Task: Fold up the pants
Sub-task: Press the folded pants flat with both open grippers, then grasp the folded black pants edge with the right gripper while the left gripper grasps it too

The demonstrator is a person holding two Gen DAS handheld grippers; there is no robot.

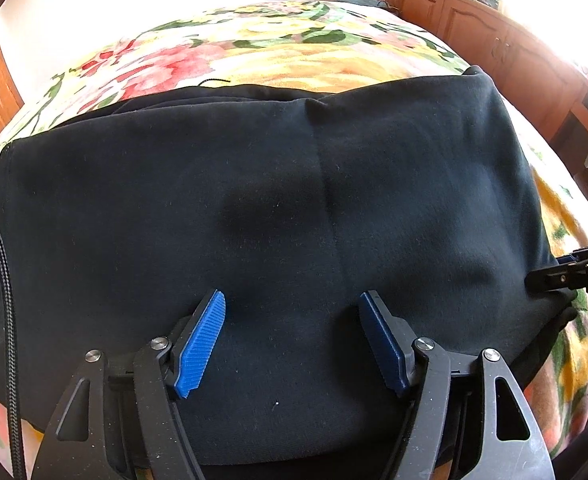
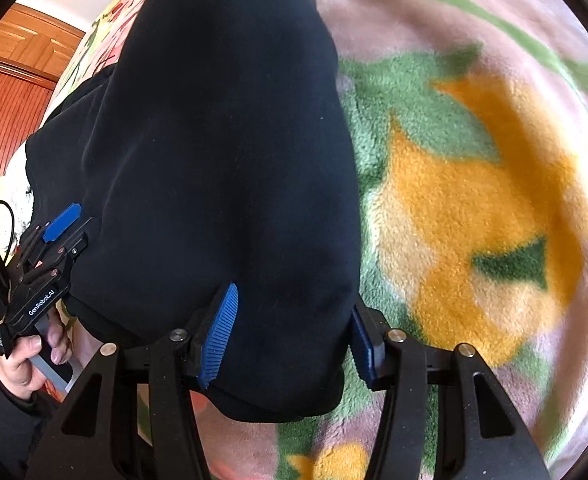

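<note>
Nearest our left wrist camera, we see the left gripper [image 1: 292, 340] poised over the folded black pants [image 1: 274, 200], blue pads [image 1: 200, 346] spread apart, nothing pinched between them. On the right wrist view, our right gripper [image 2: 294, 336] straddles the pants' near edge; whether its pads squeeze the cloth we cannot tell. Beyond, the pants lie on a floral blanket [image 1: 254, 56]; wooden cabinets [image 1: 474, 20] stand behind.
</note>
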